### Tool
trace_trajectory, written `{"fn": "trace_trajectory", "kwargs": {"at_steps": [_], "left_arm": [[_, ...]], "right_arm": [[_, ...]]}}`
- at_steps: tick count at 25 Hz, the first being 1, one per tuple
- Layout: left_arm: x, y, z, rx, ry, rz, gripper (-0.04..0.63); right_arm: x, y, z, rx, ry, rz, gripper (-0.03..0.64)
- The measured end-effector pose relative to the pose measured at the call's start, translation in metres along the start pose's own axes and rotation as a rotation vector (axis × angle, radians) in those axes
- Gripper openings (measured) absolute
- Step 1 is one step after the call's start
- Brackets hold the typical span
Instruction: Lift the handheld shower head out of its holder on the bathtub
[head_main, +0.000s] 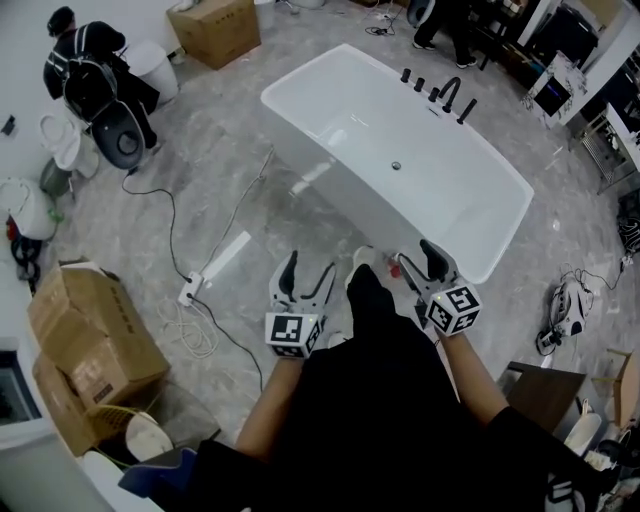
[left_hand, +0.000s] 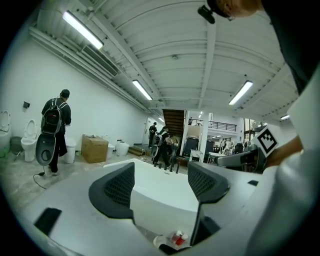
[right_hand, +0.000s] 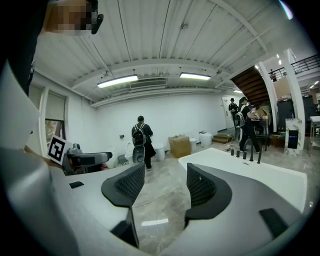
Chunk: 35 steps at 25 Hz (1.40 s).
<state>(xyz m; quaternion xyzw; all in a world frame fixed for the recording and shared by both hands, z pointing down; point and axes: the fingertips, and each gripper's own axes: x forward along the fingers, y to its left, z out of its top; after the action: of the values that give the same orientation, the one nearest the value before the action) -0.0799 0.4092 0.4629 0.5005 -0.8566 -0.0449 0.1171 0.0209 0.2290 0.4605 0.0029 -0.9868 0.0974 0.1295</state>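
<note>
A white freestanding bathtub (head_main: 330, 120) stands on the grey floor ahead of me. A row of black fittings (head_main: 437, 93) rises from its far rim. The slim upright piece at the row's right end (head_main: 467, 110) looks like the shower head in its holder, but it is too small to be sure. The same fittings (right_hand: 246, 153) show far off in the right gripper view. My left gripper (head_main: 310, 265) and right gripper (head_main: 415, 265) are both open and empty. They hang close to my body, short of the tub's near end. The left gripper (left_hand: 160, 172) faces the tub; the right gripper (right_hand: 166, 172) faces the floor beside it.
A cable and a power strip (head_main: 190, 291) lie on the floor left of the tub. Cardboard boxes (head_main: 85, 345) stand at the near left and another box (head_main: 218, 28) at the back. A person with a backpack (head_main: 95, 80) stands by toilets at far left. A small red thing (head_main: 395, 268) lies near the tub's end.
</note>
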Motion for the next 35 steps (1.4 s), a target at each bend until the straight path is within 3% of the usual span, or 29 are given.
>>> {"fn": "trace_trajectory", "kwargs": {"at_steps": [7, 11, 21, 28, 35], "left_arm": [[0.047, 0.008, -0.016, -0.005, 0.08, 0.007, 0.308], [0.104, 0.01, -0.017, -0.006, 0.107, -0.033, 0.308], [0.267, -0.014, 0.011, 0.063, 0.121, -0.197, 0.308], [0.337, -0.014, 0.031, 0.077, 0.133, -0.227, 0.308], [0.385, -0.022, 0.044, 0.117, 0.127, -0.255, 0.308]], "right_arm": [[0.033, -0.053, -0.011, 0.074, 0.005, -0.025, 0.232], [0.058, -0.106, -0.007, 0.1, -0.002, -0.074, 0.232], [0.096, -0.23, 0.005, 0.178, -0.009, -0.203, 0.232], [0.113, -0.293, 0.017, 0.18, 0.008, -0.252, 0.232], [0.123, -0.328, 0.017, 0.2, 0.007, -0.267, 0.232]]}}
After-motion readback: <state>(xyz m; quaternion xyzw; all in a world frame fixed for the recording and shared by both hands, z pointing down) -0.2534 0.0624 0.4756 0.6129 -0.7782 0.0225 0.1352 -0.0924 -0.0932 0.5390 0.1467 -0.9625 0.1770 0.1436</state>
